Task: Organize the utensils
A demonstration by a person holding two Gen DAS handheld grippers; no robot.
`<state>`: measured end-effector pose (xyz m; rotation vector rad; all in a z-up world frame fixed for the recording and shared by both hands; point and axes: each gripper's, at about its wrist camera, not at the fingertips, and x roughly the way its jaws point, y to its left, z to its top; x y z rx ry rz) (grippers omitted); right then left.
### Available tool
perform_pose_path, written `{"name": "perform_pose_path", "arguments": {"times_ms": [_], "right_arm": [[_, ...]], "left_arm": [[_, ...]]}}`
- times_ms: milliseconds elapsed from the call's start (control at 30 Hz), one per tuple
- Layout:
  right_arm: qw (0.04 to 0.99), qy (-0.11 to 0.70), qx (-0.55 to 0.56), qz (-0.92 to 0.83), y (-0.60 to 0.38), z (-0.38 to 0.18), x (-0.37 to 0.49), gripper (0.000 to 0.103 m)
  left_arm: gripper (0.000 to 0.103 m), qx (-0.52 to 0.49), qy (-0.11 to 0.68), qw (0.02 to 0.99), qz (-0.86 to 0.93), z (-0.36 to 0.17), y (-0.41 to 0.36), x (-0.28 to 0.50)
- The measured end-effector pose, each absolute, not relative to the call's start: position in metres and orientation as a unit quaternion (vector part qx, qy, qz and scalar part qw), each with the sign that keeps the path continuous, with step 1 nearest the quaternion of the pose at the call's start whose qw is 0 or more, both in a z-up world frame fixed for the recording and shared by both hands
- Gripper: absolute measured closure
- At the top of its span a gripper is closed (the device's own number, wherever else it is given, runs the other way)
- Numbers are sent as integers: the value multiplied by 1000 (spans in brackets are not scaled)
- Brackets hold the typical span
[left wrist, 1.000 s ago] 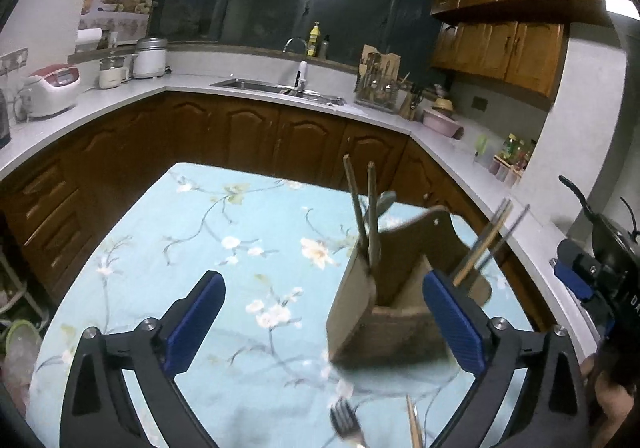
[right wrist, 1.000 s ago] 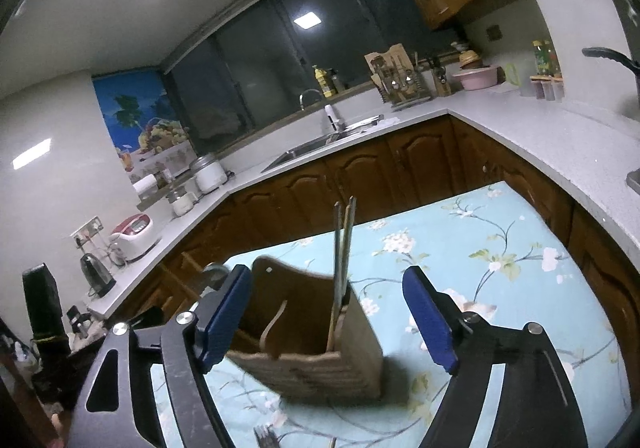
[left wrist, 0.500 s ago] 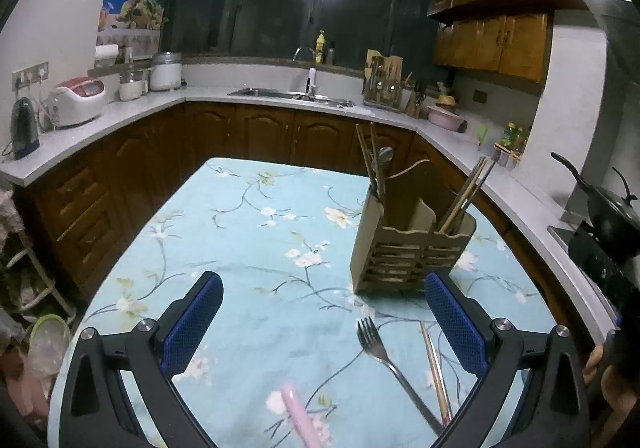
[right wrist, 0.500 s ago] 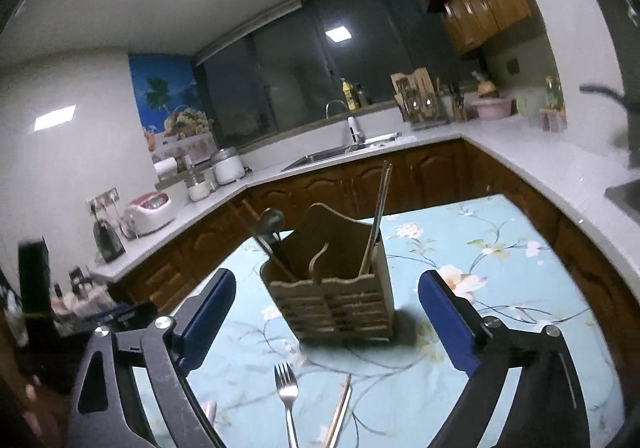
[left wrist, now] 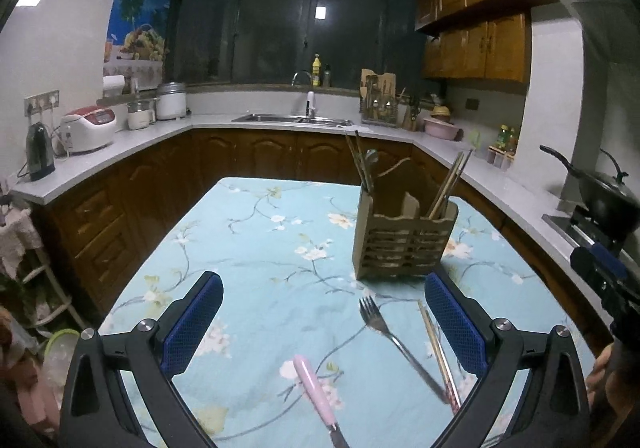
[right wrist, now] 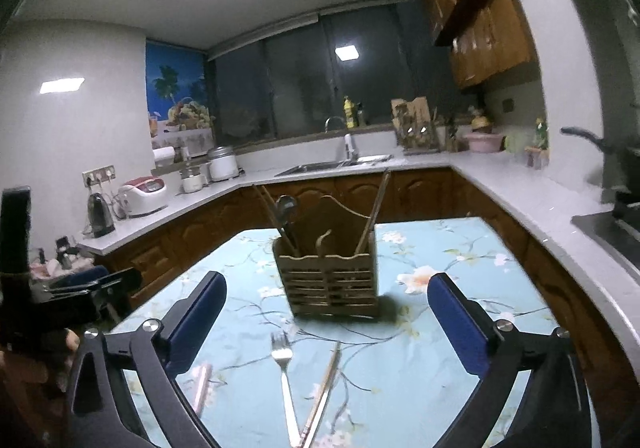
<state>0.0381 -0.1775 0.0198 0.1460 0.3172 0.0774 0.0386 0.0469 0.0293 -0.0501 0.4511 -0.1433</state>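
Holder: wooden utensil holder now stands upright on the desk, no longer tilted.
Loose pieces: fork, chopsticks, pink-handled knife lie before it, unsorted.
Tools: left tool and right tool both spread apart, empty, pulled back.

Your left gripper now sits back from the wooden utensil holder, which stands upright on the table ahead of your jaws rather than tilted between them as it was a second ago. Your right gripper has withdrawn too, so the holder lies beyond its fingertips. A fork, a pair of chopsticks and a pink-handled knife have come into view between the left jaws, nearer than the holder.
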Motion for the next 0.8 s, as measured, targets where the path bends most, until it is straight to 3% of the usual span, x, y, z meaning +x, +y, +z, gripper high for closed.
{"name": "perform_pose_path", "arguments": {"times_ms": [200,800], "right_arm": [[989,128,74,-2,-181,4,12,0],[981,178,75,5,-173,-18,9,0]], "left_arm": [[1,-12,213,976,-54,20,44,26],[1,12,221,974,-44,16,45,19]]}}
